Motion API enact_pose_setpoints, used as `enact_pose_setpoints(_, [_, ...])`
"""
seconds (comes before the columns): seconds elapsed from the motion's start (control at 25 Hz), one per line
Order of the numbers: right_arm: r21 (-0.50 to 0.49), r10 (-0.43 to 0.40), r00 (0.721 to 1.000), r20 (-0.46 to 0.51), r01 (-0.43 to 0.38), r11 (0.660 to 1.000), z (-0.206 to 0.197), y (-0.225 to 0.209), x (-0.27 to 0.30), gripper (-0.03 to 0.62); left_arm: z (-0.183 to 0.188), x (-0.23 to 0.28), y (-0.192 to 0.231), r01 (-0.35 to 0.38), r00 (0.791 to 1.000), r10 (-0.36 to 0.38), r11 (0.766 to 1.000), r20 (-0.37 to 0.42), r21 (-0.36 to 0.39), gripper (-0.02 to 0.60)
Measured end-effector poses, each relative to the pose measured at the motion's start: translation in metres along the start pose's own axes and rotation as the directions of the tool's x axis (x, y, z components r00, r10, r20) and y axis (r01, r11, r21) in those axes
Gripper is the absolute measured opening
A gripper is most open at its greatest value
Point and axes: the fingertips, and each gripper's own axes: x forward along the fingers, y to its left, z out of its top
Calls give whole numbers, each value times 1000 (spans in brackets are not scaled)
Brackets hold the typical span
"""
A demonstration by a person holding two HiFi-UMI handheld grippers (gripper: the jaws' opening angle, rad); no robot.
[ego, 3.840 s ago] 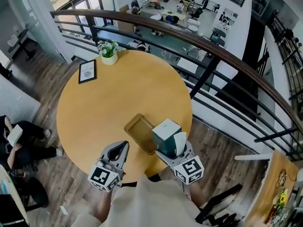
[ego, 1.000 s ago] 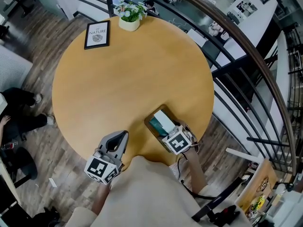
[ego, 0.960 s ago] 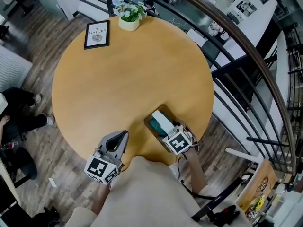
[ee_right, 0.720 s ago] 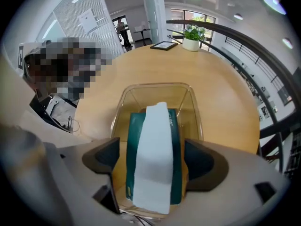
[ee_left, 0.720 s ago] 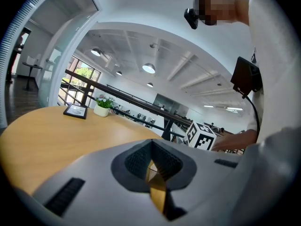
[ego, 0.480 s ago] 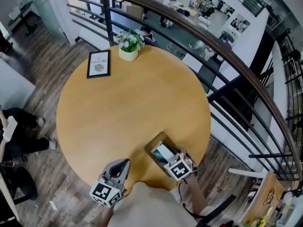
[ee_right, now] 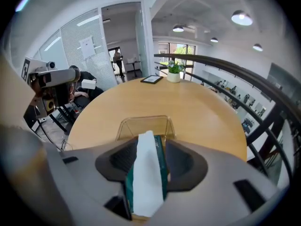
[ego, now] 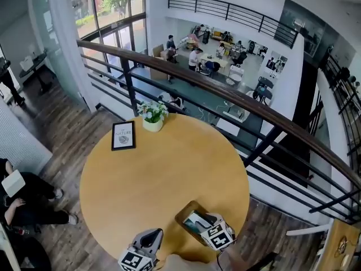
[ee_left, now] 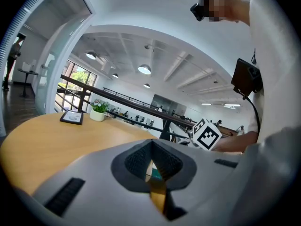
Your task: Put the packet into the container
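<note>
A green packet (ego: 195,221) with a white tissue top lies in the clear shallow tray (ego: 181,218) at the near right of the round wooden table (ego: 146,174). My right gripper (ego: 205,226) is at the tray's near end. In the right gripper view the packet (ee_right: 146,173) stands edge-on between the jaws of my right gripper (ee_right: 146,163), which are closing on it, both pads against its sides. Its far end reaches the tray (ee_right: 141,122). My left gripper (ego: 151,239) hangs over the table's near edge, shut and holding nothing, as the left gripper view (ee_left: 153,166) confirms.
A framed picture (ego: 123,135) and a small potted plant (ego: 151,115) stand at the table's far left. A dark railing (ego: 248,103) curves round the far and right sides. A seated person (ego: 22,199) is on the floor level at the left.
The right gripper brought the packet down from beside the tray into it and stays there. The head view has tilted up, so table and grippers sit lower in frame. The left gripper kept still.
</note>
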Motion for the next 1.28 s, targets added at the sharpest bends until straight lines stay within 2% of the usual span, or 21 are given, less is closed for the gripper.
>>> enact_pose_setpoints(0.24, [20,-52,986,161,49,999,13,-13,-21,8,13,3,-17,-4,1000,3,998,16,58,5])
enact_pose_setpoints(0.56, [88,-12,943,332,-19,996,20,-20,-58,6,29,6,-50,-13,999,7,992,48,122,5])
enact_pose_setpoints(0.8, [65,4,914,405,-33,997,6,-10,-87,6,18,4,-78,1,1000,-5,990,28,144,5])
enact_pose_setpoints(1.04, [90,-44,897,439,4,996,-11,1,-114,6,11,7,-103,57,998,-56,978,-8,199,5])
enact_pose_setpoints(1.28, [164,-115,859,499,37,986,-16,8,-141,5,17,8,-122,128,992,-129,961,-13,245,5])
